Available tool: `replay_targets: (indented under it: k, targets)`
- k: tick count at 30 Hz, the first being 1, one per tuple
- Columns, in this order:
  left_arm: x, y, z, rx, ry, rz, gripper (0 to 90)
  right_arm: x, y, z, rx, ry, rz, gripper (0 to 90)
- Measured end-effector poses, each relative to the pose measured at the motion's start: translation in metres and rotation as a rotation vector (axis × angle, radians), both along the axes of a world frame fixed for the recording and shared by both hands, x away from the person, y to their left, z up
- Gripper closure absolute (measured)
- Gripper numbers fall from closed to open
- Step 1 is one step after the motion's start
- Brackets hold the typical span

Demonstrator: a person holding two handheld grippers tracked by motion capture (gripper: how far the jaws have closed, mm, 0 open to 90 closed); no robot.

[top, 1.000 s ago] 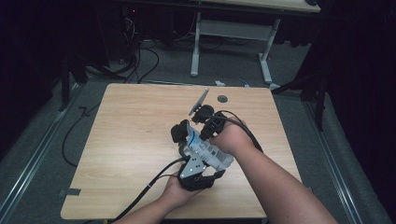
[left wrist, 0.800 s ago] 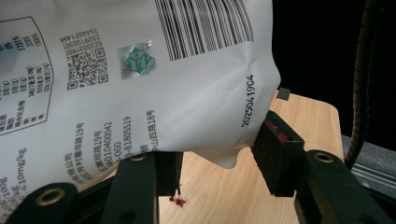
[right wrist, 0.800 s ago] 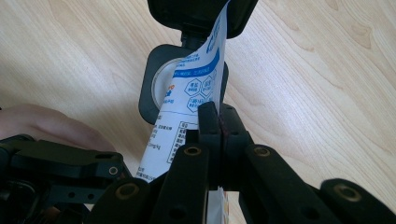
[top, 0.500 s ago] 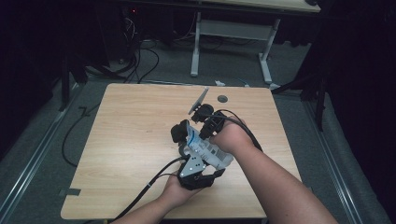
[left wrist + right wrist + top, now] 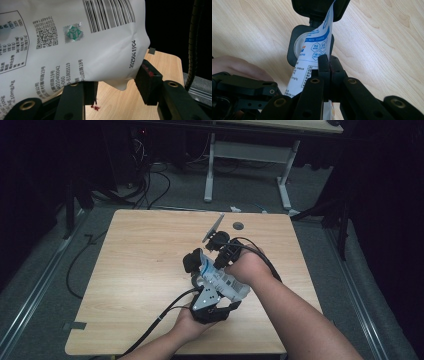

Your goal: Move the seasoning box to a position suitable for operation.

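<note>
A white pouch (image 5: pixel 223 282) with blue print and a barcode (image 5: pixel 75 42) is held above the wooden table (image 5: pixel 140 270) between both grippers. My left gripper (image 5: pixel 200 277), with a grey plate on top, comes in from the front edge; its two black jaws (image 5: pixel 117 85) press on the sides of the pouch's bulging end. My right gripper (image 5: pixel 220 257) reaches in from the right hand. In its own view it (image 5: pixel 329 62) is shut on a thin edge of the pouch (image 5: pixel 312 57). A black rounded part (image 5: pixel 295 47) shows behind the pouch.
A small round hole (image 5: pixel 238 226) lies near the table's far edge. A white-legged desk (image 5: pixel 210 165) and floor cables (image 5: pixel 150 180) lie beyond the table. The left gripper's cable (image 5: pixel 155 322) trails off the front edge. Small red marks (image 5: pixel 96 107) dot the wood below the pouch.
</note>
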State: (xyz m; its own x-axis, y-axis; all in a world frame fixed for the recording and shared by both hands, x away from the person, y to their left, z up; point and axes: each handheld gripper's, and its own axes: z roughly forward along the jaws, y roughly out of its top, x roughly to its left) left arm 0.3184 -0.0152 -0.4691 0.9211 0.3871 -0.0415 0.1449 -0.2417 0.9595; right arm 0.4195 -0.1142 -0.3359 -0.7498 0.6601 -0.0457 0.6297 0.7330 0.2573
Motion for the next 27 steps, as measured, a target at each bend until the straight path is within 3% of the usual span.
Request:
replay_targets:
  k: [16, 27]
  targets:
    - [0.0, 0.001, -0.001, 0.006, -0.005, 0.001, 56.0, 0.0, 0.001, -0.001, 0.004, 0.004, 0.0, 89.9]
    - [-0.008, 0.008, -0.011, 0.043, -0.02, -0.003, 55.5, -0.009, -0.004, -0.001, 0.018, 0.014, 0.0, 89.9]
